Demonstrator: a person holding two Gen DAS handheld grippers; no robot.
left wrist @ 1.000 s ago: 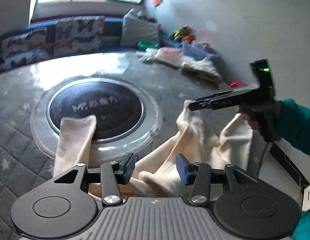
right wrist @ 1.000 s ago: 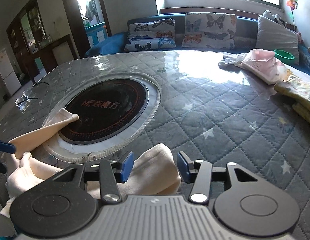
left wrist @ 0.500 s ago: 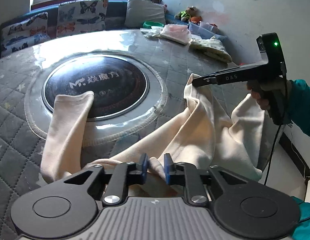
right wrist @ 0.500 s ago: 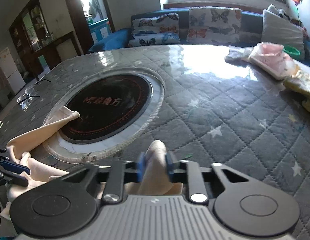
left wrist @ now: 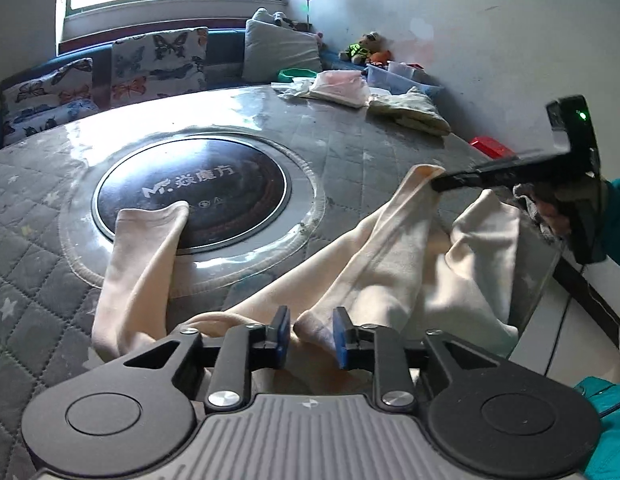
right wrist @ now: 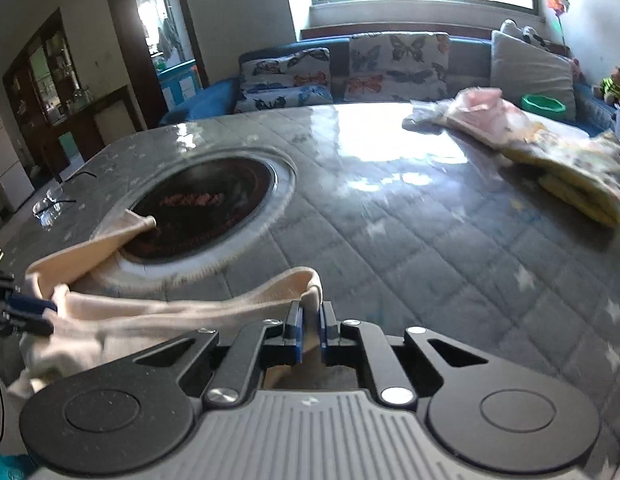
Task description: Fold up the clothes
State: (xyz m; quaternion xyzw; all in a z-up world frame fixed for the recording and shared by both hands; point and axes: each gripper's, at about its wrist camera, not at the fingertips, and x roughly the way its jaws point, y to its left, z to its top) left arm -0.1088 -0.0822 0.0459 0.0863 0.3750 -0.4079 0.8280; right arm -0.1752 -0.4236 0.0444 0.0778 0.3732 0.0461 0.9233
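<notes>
A cream garment (left wrist: 390, 248) lies bunched at the near edge of the round table. One long end of it (left wrist: 149, 232) reaches onto the black hob. My left gripper (left wrist: 311, 336) is shut on a thick fold of the cloth low at the table edge. My right gripper (right wrist: 310, 332) is shut on another edge of the garment (right wrist: 157, 312) and holds it lifted. In the left wrist view, the right gripper (left wrist: 438, 182) pinches a raised corner to the right, held by a hand in a teal sleeve. The left gripper (right wrist: 37, 312) shows at the left edge of the right wrist view.
The table (left wrist: 350, 152) has a grey quilted cover under a glossy sheet, with a black round hob (left wrist: 197, 196) at its centre. Folded pink clothes (left wrist: 338, 88) and yellow clothes (left wrist: 410, 114) sit at the far side. Glasses (right wrist: 49, 208) lie at the left. A sofa (right wrist: 350, 68) stands behind.
Both grippers were open a second ago and have since shut on the garment. The right gripper has risen with its corner, pulling the cloth taut between the two.
</notes>
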